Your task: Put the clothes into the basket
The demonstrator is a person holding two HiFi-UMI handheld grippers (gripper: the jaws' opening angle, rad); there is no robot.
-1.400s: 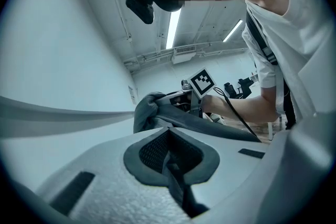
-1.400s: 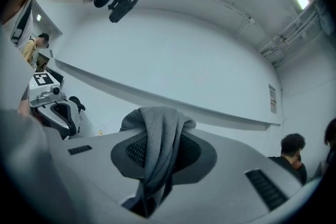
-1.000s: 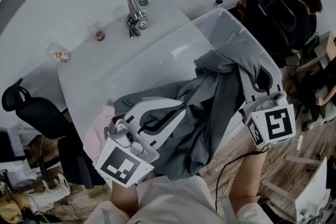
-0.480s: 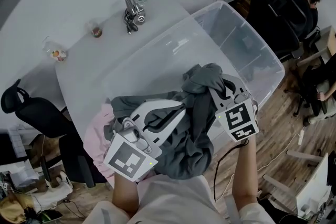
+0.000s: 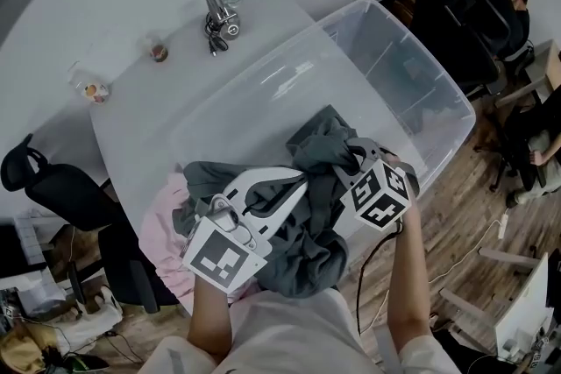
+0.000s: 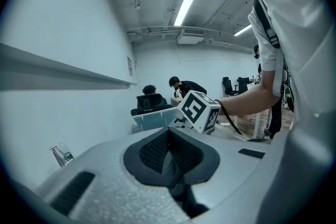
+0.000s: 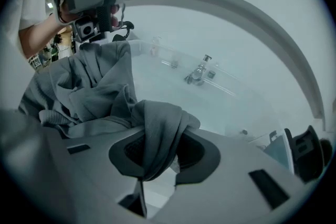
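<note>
Hanging between both claws: grey garment [image 5: 317, 136], bunched under them at the near wall of the clear basket [image 5: 263, 96], lower folds apparently draped outside, toward the person.

State, left claw [image 5: 303, 181]: jaws together, pinching a fold.

State, right claw [image 5: 349, 155]: jaws have just been easing apart, a thick fold between the pads.

Risk: letting go here likely lets the outside weight drag the cloth back over the rim.

Risk: the cable [image 5: 366, 263] behind the right claw may snag.

Beyond the claw tips: basket interior open, room to carry forward.

Left of the left claw: pink cloth [image 5: 162, 228] on the table [image 5: 140, 118].
</note>
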